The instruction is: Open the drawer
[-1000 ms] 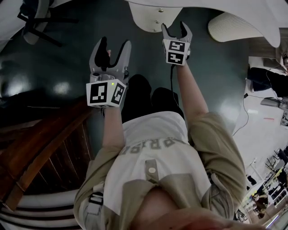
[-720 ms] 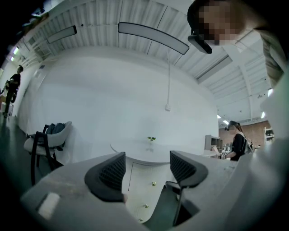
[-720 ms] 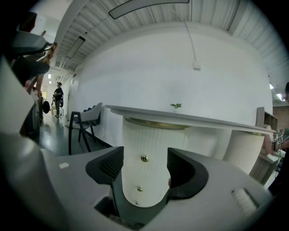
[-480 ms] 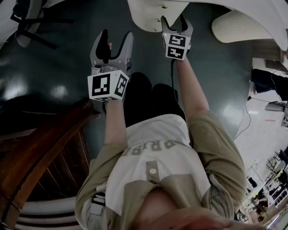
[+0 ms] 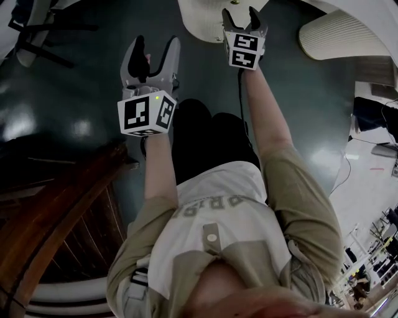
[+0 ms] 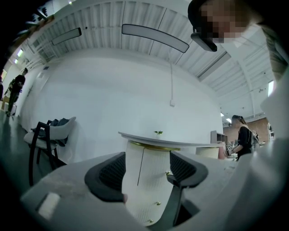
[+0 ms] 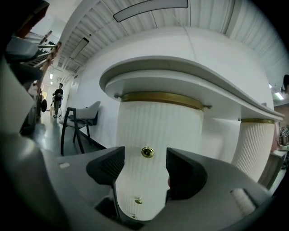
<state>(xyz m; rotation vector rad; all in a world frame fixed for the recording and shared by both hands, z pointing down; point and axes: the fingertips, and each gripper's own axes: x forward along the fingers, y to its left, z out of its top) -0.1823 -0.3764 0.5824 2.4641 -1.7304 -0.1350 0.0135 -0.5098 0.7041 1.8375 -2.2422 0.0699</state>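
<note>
A white ribbed round cabinet stands under a curved table top; its drawers carry small brass knobs. My right gripper is open close in front of it. The top knob shows in the gap between the jaws, a little beyond the tips and untouched. Two lower knobs sit below it. In the head view the right gripper reaches the cabinet. My left gripper hangs further back, open and empty, and faces the same cabinet from a distance.
A dark-legged chair stands left of the cabinet. A second ribbed pedestal stands to the right. A wooden stair rail runs along my left side. People stand far off. The floor is dark and glossy.
Both grippers have sunk and edged toward the cabinet, the right one closer to its front. Both pairs of jaws still stand apart.
</note>
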